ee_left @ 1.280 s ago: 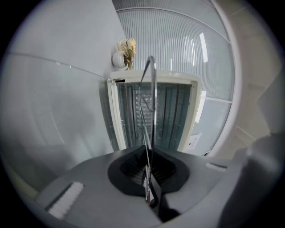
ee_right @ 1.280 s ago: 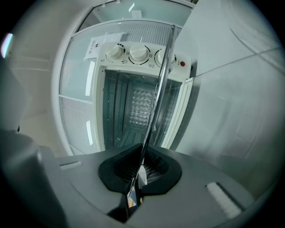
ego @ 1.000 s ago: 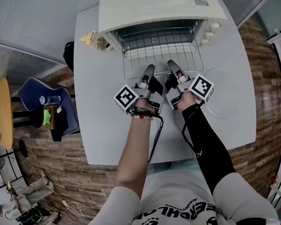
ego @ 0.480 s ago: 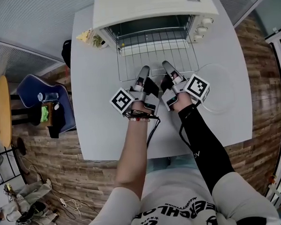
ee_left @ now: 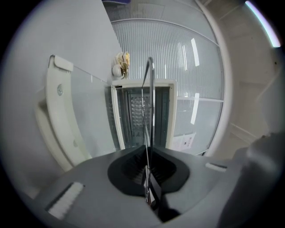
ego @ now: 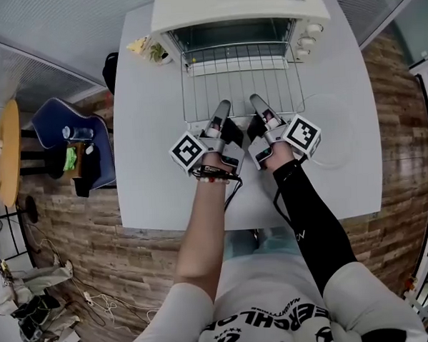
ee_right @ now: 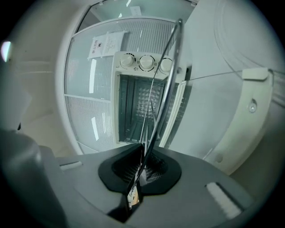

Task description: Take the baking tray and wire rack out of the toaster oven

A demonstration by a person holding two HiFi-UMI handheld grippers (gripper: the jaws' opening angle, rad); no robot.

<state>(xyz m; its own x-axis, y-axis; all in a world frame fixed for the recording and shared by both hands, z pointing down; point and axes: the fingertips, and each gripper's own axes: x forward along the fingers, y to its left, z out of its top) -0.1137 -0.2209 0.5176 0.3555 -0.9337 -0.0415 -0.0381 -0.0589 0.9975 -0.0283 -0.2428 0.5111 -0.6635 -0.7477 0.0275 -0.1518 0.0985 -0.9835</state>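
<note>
Left gripper (ego: 224,106) and right gripper (ego: 256,101) clamp the rack (ego: 238,83) by its front bar. It now sits further out of the oven (ego: 237,4), probably almost free.

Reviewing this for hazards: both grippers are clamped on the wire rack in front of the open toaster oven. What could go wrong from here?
1. The left gripper and right gripper pinch only the front wire of the silver wire rack, close together; it could tilt or slip onto the open glass door beneath.
2. A clear round plate lies right of the grippers; setting the rack there could strike it.
</note>
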